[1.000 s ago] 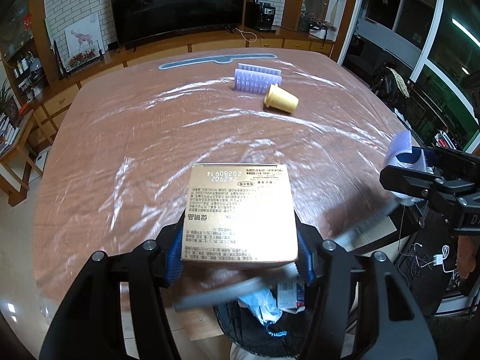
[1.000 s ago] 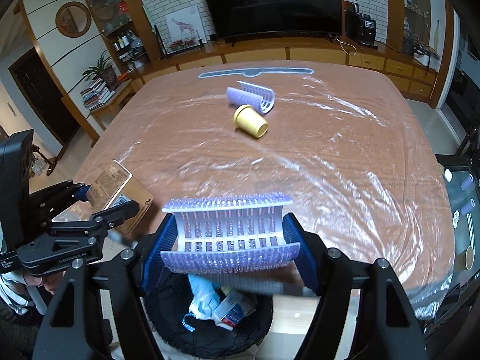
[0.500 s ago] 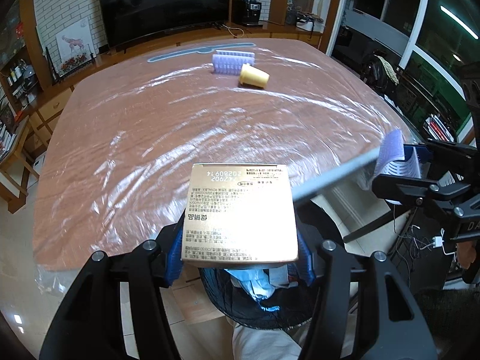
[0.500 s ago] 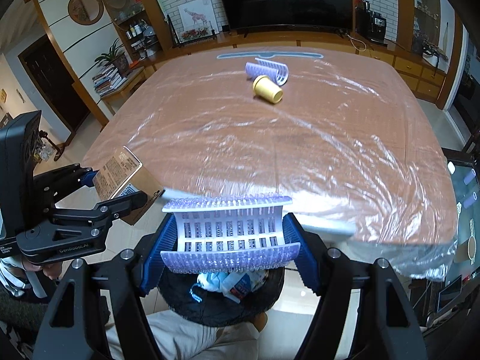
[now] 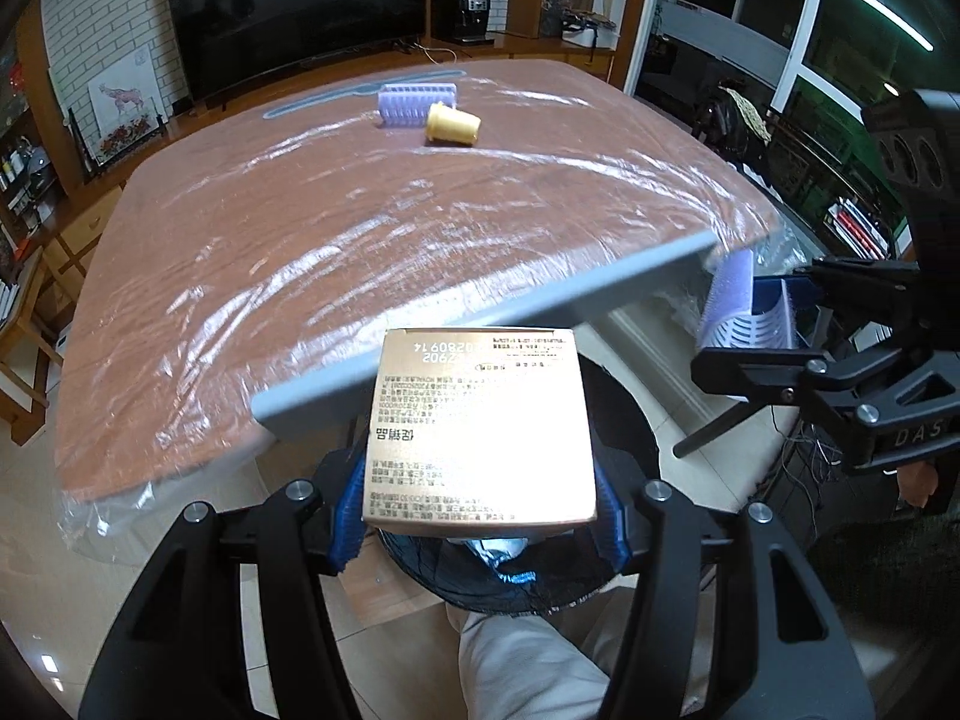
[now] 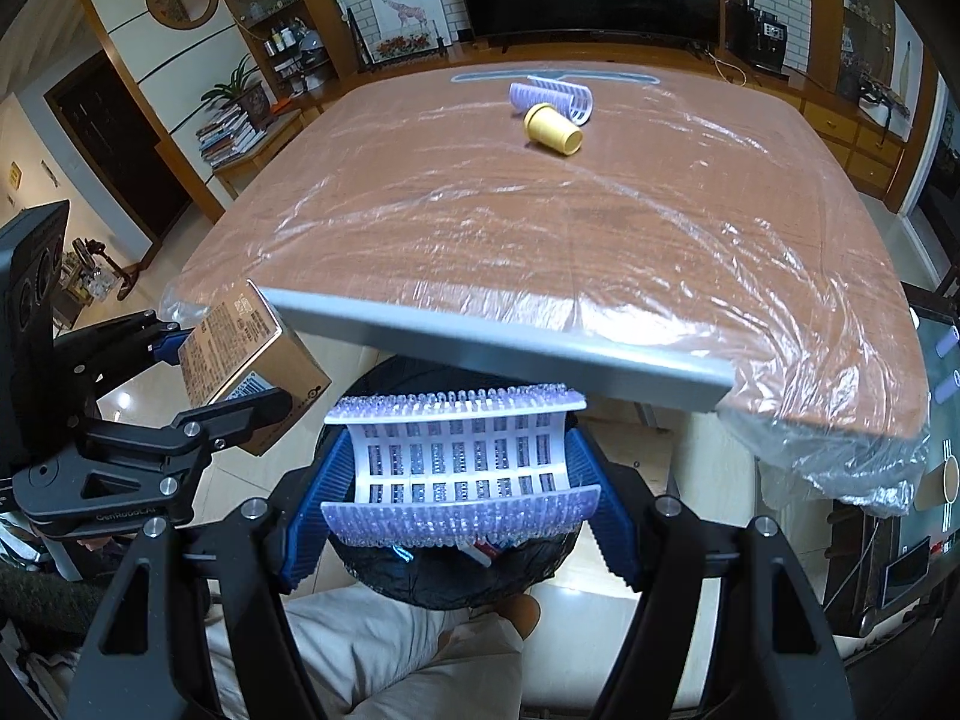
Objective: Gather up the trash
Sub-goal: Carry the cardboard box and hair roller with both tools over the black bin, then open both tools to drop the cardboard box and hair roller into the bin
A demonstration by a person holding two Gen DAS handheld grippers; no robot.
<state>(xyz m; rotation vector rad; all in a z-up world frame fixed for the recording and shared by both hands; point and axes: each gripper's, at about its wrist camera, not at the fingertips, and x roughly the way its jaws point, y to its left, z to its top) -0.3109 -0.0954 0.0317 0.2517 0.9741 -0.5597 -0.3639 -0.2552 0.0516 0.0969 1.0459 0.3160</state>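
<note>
1. Left gripper (image 5: 480,516): blue pads clamped on the sides of a gold rectangular cardboard box (image 5: 480,426) with printed text, held off the tabletop edge above a black mesh trash bin (image 5: 534,582).
2. Right gripper (image 6: 459,492): closed on a curved pale-purple ribbed plastic tray (image 6: 459,468), also held over the bin, which already has crumpled litter inside.
3. Both held items sit in front of the near edge of the tabletop (image 6: 600,252), a brown wooden surface under crinkled clear plastic sheeting, with a grey edge strip (image 6: 498,345).
4. Far side of the tabletop: a yellow paper cup (image 6: 552,129) lying on its side, touching a second pale-purple ribbed tray (image 6: 555,97) just behind it.
5. Beyond them, a long grey-blue strip (image 6: 555,77) lies near the far edge.
</note>
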